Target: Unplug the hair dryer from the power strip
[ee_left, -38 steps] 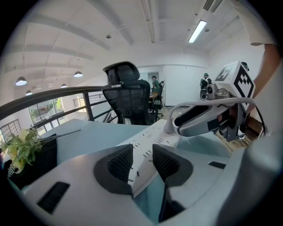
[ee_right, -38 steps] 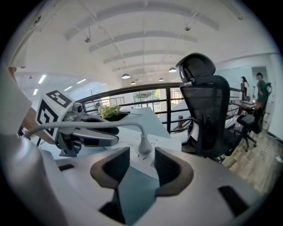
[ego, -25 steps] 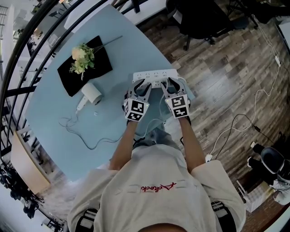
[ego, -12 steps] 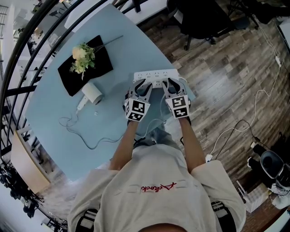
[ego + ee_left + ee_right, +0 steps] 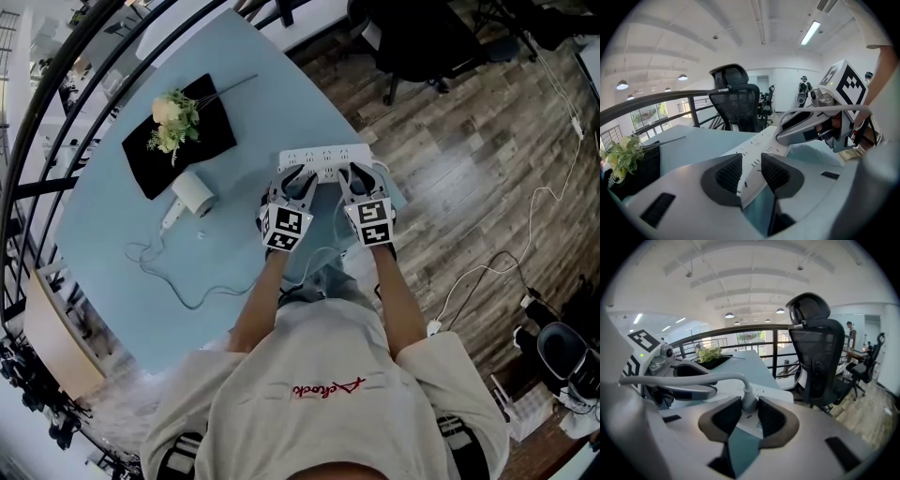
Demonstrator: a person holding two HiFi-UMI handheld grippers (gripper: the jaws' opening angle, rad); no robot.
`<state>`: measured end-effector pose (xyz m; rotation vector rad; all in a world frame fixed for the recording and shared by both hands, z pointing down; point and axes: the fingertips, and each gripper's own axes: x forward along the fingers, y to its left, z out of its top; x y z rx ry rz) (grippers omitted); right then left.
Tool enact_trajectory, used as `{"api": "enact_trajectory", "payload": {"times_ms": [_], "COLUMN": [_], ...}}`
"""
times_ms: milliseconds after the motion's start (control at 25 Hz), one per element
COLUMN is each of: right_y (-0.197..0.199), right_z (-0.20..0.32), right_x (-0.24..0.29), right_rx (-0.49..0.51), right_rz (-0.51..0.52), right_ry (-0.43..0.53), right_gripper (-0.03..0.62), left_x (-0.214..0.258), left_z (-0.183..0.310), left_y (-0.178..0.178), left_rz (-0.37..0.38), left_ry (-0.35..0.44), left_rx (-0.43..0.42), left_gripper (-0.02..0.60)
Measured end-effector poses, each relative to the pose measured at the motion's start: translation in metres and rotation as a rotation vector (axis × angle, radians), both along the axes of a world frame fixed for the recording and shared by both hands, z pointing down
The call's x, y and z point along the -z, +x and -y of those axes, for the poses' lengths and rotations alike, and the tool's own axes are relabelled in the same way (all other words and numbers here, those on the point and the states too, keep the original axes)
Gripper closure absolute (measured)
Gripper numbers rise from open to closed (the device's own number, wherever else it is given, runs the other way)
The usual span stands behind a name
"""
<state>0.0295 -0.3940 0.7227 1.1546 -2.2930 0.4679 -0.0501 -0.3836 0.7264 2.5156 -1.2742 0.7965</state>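
A white power strip lies near the far right edge of the light blue table. My left gripper is shut on the strip's near-left end, and the strip runs away between its pads. My right gripper has just been closing, and its pads now press on the white plug that stands in the strip. The plug's white cable arches off to the left. The white hair dryer lies on the table to the left, its cord looping toward me.
A black mat with a small bunch of flowers sits beyond the hair dryer. A black office chair stands on the wooden floor past the table's edge. A dark railing curves round the table's far left.
The right gripper's fingers stand slightly narrower around the plug. Both hands, the power strip and the hair dryer stay where they were.
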Motion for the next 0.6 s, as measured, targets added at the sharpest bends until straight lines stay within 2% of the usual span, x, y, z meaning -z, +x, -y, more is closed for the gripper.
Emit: {"api": "enact_trajectory", "payload": {"times_ms": [280, 480, 600], "right_y": [0.001, -0.013, -0.019], "right_z": [-0.003, 0.017, 0.028], "right_x": [0.0, 0.039, 0.047], "right_rx": [-0.005, 0.015, 0.035], "right_rz": [0.004, 0.003, 0.005], "right_ry": [-0.006, 0.119, 0.126], "right_gripper": [0.47, 0.47, 0.47], "left_x": [0.0, -0.001, -0.002], "left_z": [-0.002, 0.001, -0.001], "left_y": [0.002, 0.002, 0.002], "left_rz": [0.006, 0.015, 0.005], "left_ry": [-0.019, -0.023, -0.032], "left_rx": [-0.009, -0.011, -0.009], "left_gripper": [0.457, 0.465, 0.465]}}
